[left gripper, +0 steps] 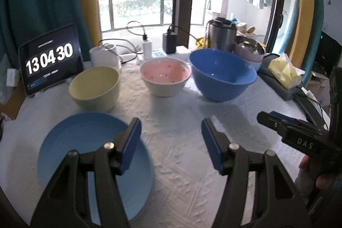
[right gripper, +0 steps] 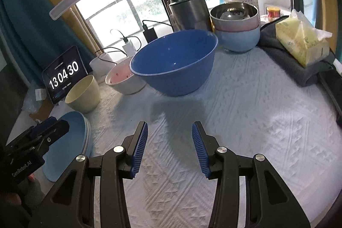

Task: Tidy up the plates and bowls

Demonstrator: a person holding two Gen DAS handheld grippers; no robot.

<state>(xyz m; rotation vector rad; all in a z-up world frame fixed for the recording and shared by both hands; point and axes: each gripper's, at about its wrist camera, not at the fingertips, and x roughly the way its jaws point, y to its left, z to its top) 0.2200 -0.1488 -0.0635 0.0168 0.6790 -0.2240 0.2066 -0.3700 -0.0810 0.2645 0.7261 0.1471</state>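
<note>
Both claws hang half open w/ nothing in them: left claw (left gripper: 171,131) by the blue plate (left gripper: 85,142), right claw (right gripper: 170,138) over bare tabletop (right gripper: 256,121). Behind sit yellow bowl (left gripper: 94,87), pink bowl (left gripper: 164,78) & big blue bowl (right gripper: 173,63)

Daylight floods through a railed window (left gripper: 136,5) flanked by teal curtains (left gripper: 40,3).

Three bowls stood in a row on the white textured counter (left gripper: 181,142): pale yellow bowl (left gripper: 94,88) left, pink-lined white bowl (left gripper: 165,78) middle, large blue plastic bowl (left gripper: 222,74) right. Flat blue plate (left gripper: 89,142) lay before the yellow one; clock tablet (left gripper: 50,59) behind-left.
</note>
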